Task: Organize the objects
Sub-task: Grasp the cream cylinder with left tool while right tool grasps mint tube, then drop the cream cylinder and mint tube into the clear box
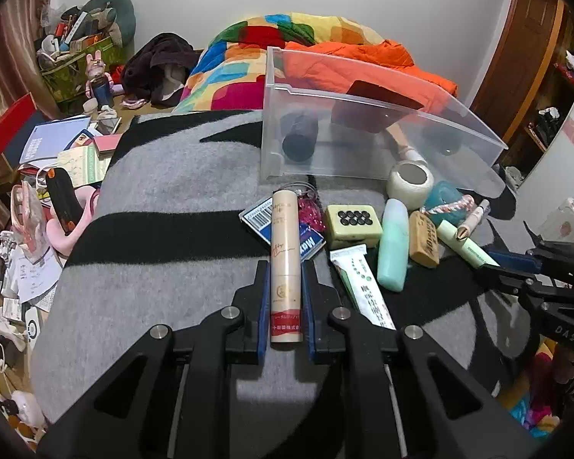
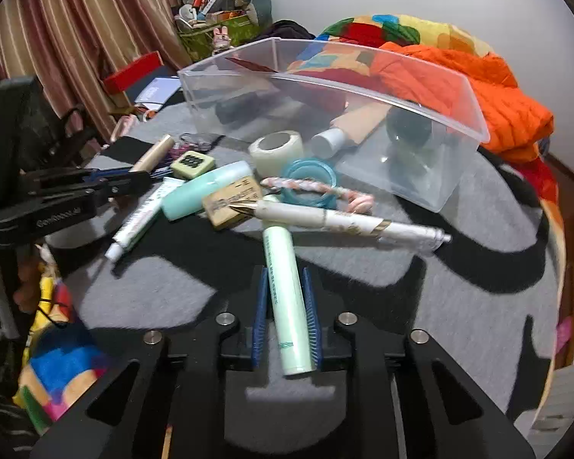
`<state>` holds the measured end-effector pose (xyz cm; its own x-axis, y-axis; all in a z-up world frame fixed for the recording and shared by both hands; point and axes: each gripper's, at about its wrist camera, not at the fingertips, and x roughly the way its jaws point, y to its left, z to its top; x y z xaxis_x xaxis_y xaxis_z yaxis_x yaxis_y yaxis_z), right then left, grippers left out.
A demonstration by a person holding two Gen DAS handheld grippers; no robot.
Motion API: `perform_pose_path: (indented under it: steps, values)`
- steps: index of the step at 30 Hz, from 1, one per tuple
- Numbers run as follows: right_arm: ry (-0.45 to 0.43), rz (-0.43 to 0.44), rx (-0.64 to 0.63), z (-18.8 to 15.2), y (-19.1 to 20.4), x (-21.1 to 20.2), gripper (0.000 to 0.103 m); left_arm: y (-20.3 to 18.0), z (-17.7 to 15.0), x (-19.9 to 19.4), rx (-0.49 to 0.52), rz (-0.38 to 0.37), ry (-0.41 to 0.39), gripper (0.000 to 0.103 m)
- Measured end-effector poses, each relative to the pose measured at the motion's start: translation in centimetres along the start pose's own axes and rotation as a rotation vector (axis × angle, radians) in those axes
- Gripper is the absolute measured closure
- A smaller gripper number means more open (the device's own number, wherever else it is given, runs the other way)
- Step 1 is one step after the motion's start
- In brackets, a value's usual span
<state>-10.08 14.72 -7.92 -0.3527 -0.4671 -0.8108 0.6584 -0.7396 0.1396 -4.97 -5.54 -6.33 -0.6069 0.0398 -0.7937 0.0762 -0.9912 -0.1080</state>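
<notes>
Left wrist view: the left gripper [image 1: 285,267] has its blue pads set narrowly against both sides of a beige tube [image 1: 286,267], a cylinder with a red band near its close end and printed lettering along its length. The tube lies lengthwise between the jaws, its far end pointing toward the clear plastic bin [image 1: 363,130]. Only this view shows the blue barcoded card [image 1: 264,218] beneath the tube.

Right wrist view: the right gripper [image 2: 285,298] has its jaws set narrowly around a pale green tube [image 2: 285,298], which lies between the blue pads with its far end tilted toward the bin [image 2: 325,88]. Only this view shows the white pen [image 2: 344,220] in full, gold nib exposed, lying across just beyond the green tube's far end.

Between the grippers and the bin, on the grey-and-black blanket [image 1: 164,199], lie a mint bottle [image 1: 392,244], a white toothpaste tube [image 1: 357,283], a cream case with black dots [image 1: 352,222], a tan eraser block [image 1: 424,239], a tape roll [image 1: 409,183] and a teal ring [image 2: 310,179]. Inside the bin, dark cylindrical items show through the wall.
</notes>
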Motion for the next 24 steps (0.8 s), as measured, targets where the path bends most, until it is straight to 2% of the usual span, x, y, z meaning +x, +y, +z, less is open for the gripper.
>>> perform_pose_path:
  steps: [9,16,24]
  values:
    - [-0.029,0.065,0.057,-1.7,0.5,-2.5,0.089,-0.1,-0.2,-2.9,-0.009,-0.024,-0.066,0.089]
    - [-0.123,0.137,0.100,-0.6,0.4,-5.4,0.089,-0.9,1.1,-4.9,0.000,-0.058,-0.136,0.089]
    - [-0.181,0.097,0.076,1.0,0.7,-6.3,0.089,-2.4,3.1,-6.1,0.038,-0.088,-0.200,0.089]
